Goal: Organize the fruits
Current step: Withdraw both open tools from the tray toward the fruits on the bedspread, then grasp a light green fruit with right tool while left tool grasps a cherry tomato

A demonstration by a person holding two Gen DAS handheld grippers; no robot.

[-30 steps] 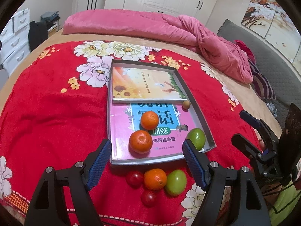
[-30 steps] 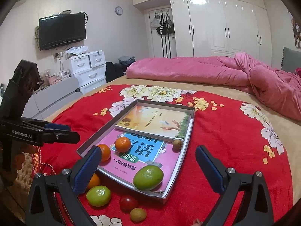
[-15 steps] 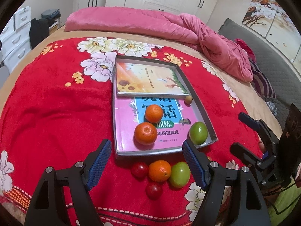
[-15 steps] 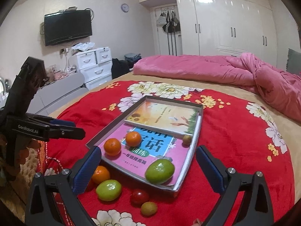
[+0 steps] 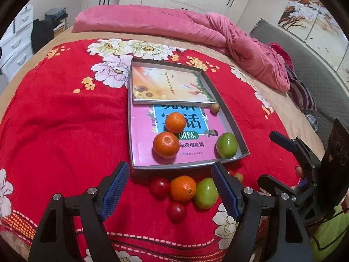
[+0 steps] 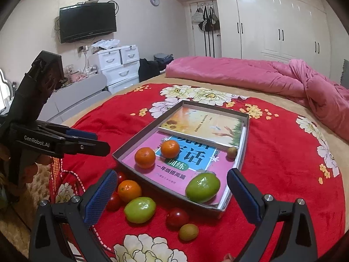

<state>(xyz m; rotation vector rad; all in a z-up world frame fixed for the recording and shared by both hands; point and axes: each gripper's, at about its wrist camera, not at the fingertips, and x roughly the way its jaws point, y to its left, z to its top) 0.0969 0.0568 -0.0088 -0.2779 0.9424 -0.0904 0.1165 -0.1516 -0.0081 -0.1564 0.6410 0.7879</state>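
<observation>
Left gripper (image 5: pixel 170 187) open above loose orange (image 5: pixel 182 188), tray (image 5: pixel 231 122) beyond

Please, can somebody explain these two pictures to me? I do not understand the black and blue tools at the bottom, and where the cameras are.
A person holds a hand tool in each hand; each carries a camera looking along its two fingers. One picture is from the left claw, one from the right claw. Both are open and hold nothing. On the red blanket lies a grey tray with two books, two oranges, a green fruit and a small brown one. More fruit lies loose before the tray.
</observation>
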